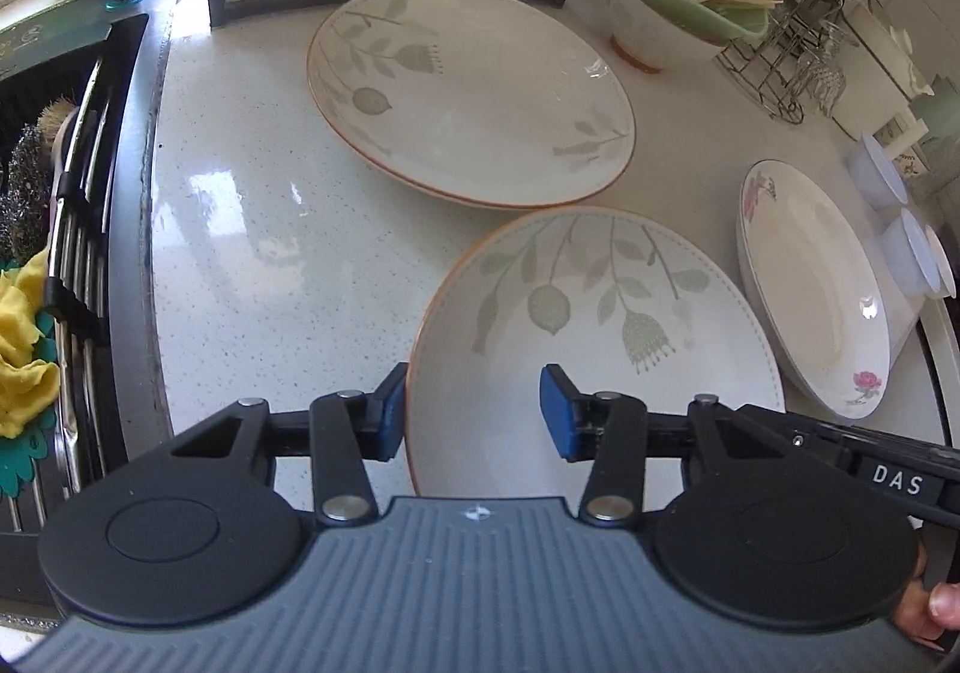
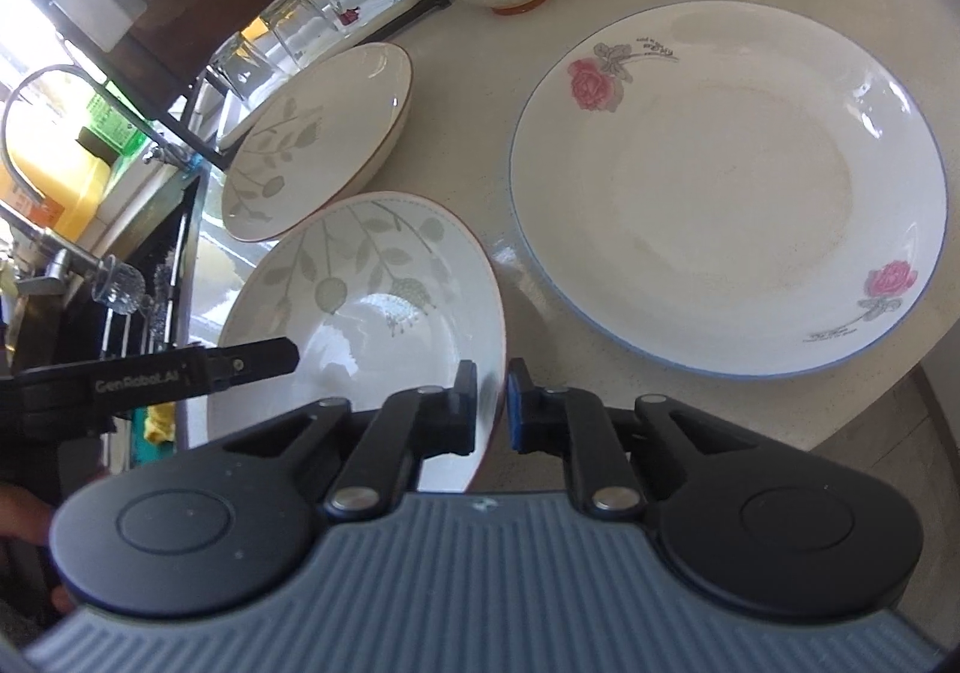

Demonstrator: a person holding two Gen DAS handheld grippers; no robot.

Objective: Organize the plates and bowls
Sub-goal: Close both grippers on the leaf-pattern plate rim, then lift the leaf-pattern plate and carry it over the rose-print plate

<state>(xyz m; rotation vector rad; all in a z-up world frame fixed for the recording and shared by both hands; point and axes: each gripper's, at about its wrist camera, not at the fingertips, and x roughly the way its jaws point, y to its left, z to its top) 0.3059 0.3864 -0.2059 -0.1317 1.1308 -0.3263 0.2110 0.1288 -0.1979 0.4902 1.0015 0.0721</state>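
Straddling the left rim of the near leaf plate (image 1: pixel 594 337), the left gripper (image 1: pixel 471 412) has its jaws set wide, one blue pad outside the rim and the other over the plate's inside, neither clearly pressing on it. A second leaf plate (image 1: pixel 474 90) lies flat on the counter (image 1: pixel 252 229) just behind, and a rose plate (image 1: pixel 816 301) sits to the right near the counter's edge. The sink (image 1: pixel 66 253) lies along the left.

From the right wrist, the right gripper (image 2: pixel 492 403) has its jaws narrow, pinching the near leaf plate (image 2: pixel 360 325) at its right rim, which is tilted up. The left gripper (image 2: pixel 252 361) reaches in over that plate's left side. The rose plate (image 2: pixel 726 187) lies flat to the right, the second leaf plate (image 2: pixel 318 138) behind.
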